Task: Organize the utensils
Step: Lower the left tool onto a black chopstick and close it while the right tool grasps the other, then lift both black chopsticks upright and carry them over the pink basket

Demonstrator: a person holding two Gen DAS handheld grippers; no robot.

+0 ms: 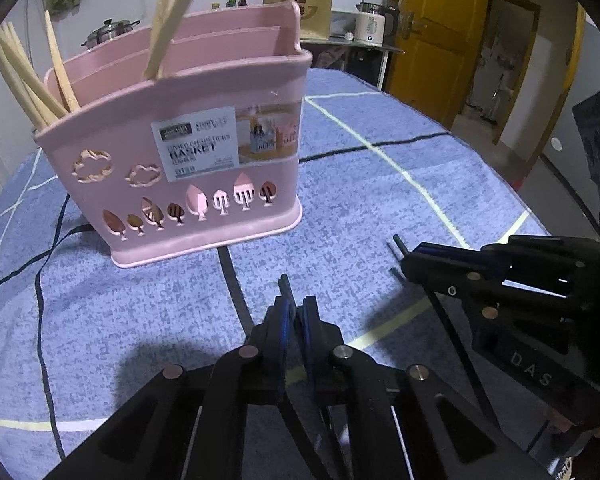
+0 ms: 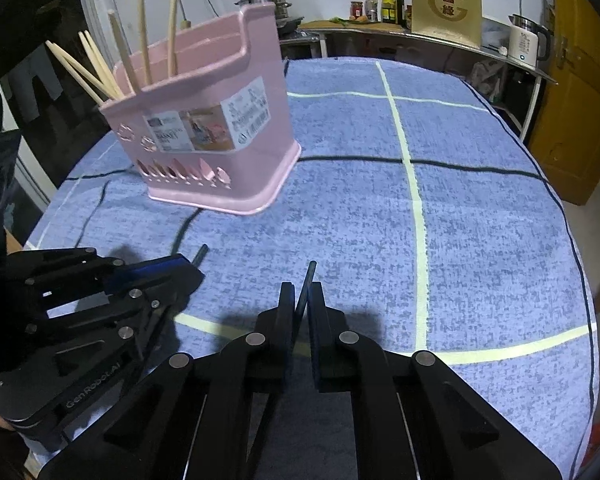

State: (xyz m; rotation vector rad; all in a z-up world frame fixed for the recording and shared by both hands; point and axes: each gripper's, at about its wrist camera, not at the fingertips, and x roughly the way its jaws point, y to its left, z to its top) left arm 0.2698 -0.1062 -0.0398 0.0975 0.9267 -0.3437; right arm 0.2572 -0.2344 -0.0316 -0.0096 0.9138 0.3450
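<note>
Right wrist | two tools, each pinching one black chopstick | one basket

The basket stands on the table (chopsticks inside), ahead of both grippers.

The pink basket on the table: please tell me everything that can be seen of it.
The pink basket looks like glossy plastic. It stands upright on the blue checked cloth, apart from both grippers. Inner walls divide it into compartments, and the back wall rises higher than the front. Cloud-shaped and tree-shaped holes are cut in the front, and a printed label reading "BASKET" is stuck there. Pale wooden chopsticks lean out of it.
</note>
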